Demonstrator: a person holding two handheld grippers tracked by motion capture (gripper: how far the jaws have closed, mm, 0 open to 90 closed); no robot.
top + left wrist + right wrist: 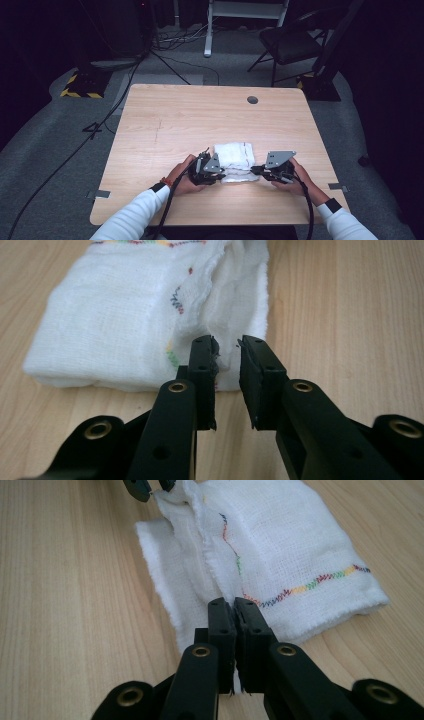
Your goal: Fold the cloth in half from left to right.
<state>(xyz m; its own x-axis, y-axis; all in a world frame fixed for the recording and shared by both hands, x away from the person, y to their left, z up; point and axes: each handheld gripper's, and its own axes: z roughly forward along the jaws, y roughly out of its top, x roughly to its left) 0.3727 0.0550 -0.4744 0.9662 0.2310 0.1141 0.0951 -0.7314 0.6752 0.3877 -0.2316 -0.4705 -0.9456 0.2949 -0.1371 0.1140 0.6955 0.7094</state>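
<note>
Two hand-held grippers work at a folded white cloth (234,156) that lies on the near half of a pale wooden tabletop (165,120), a little right of centre. The cloth is a loose-weave gauze with a line of multicoloured stitching, folded into several layers.

The left hand-held gripper (207,170) sits at the cloth's near left corner. In the left gripper view its jaws stand a narrow gap apart with the cloth's edge (225,352) at their tips; whether the pads press on the fabric cannot be told. In the right gripper view its tips (150,487) show far off at a raised corner of the cloth.

The right hand-held gripper (257,170) meets the cloth's near right edge. Its jaws are closed together, pinching a thin layer of the cloth (235,605) at the tips.

The tabletop has a light wood grain, rounded corners and a round grey grommet (252,100) near its far edge. Grey carpet (55,150) covers the floor, with black cables (75,150) running across it. Behind the table stand a dark folding chair (287,42), a white frame leg (209,30) and a stand base with yellow-black hazard tape (80,90). The room beyond is dark.
</note>
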